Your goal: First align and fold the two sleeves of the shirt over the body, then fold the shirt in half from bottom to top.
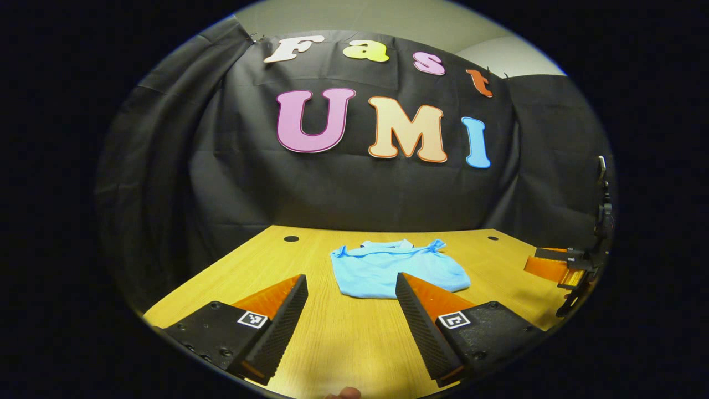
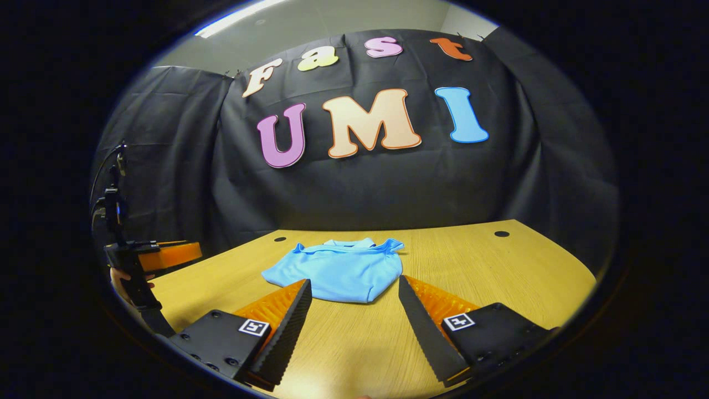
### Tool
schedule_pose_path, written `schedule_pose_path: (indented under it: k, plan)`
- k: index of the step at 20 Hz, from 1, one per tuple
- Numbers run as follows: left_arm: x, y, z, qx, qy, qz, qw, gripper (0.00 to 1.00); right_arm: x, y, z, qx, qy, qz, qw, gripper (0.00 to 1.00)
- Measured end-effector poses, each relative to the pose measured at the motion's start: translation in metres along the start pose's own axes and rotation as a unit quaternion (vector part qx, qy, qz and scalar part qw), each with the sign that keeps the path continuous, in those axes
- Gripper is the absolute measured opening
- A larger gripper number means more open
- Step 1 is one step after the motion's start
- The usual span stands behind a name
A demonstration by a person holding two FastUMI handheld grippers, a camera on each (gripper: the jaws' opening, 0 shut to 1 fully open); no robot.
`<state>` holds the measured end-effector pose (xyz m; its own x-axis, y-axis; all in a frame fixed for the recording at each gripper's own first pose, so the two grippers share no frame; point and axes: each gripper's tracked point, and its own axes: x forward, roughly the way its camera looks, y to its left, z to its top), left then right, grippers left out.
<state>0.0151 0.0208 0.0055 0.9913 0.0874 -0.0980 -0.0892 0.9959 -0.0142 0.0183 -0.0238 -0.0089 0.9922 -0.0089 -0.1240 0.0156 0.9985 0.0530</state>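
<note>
While your left gripper [image 1: 352, 302] hangs back over the table [image 1: 354, 343] with jaws spread and empty, the left gripper view puts the shirt [image 1: 396, 269] ahead, a compact packet with collar at the far edge; it looks already folded. From the right gripper view, your right gripper [image 2: 354, 305] also stands wide and empty, near the shirt's front edge. Both appear withdrawn so nothing disturbs the fold.
</note>
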Motion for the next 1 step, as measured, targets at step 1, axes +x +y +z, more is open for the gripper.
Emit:
schedule_pose_path:
  k: [1]
  plan:
    - [-0.0022, -0.0016, -0.0014, -0.004, -0.002, 0.001, 1.000, 0.95, -0.0037, 0.0019, -0.0003, 0.000, -0.001, 0.001, 1.000, 0.98]
